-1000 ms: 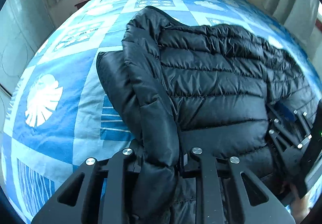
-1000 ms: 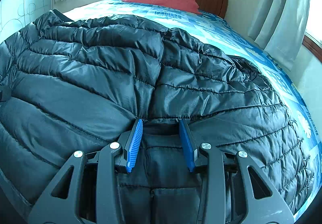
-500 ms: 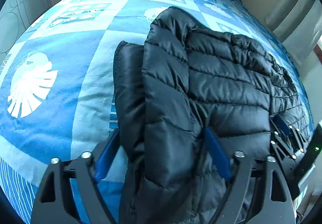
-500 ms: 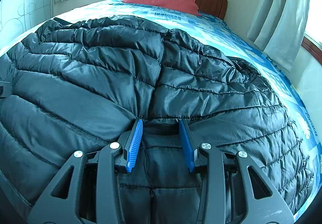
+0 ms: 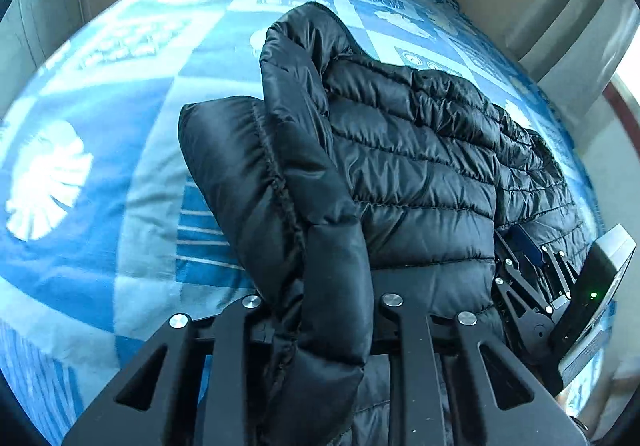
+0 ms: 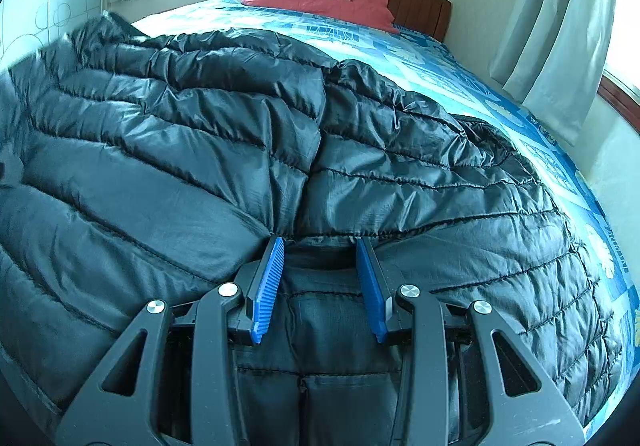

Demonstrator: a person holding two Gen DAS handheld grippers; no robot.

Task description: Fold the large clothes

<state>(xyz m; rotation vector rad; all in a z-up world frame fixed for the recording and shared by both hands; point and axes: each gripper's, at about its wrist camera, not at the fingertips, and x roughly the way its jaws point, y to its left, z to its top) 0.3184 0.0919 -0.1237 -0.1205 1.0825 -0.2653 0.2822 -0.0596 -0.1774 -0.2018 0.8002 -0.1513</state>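
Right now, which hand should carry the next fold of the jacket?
Left. Its tongs, having just closed, pinch the sleeve at the jacket's edge, free to swing it across. The right tongs clamp the hem mid-body: better as anchor.

Both handheld grippers are the same build: matte black plastic linkage arms with triangular cut-outs and round silver screw heads at the pivots, 4 showing on each. The right gripper [image 6: 320,286] has 2 bright blue ribbed pads [image 6: 267,292] on the inner faces of its black fingers. On the left gripper [image 5: 324,326] the pads are hidden. From the left wrist view, the right gripper has a grey-and-black box on its back with a small green light [image 5: 594,294] glowing.
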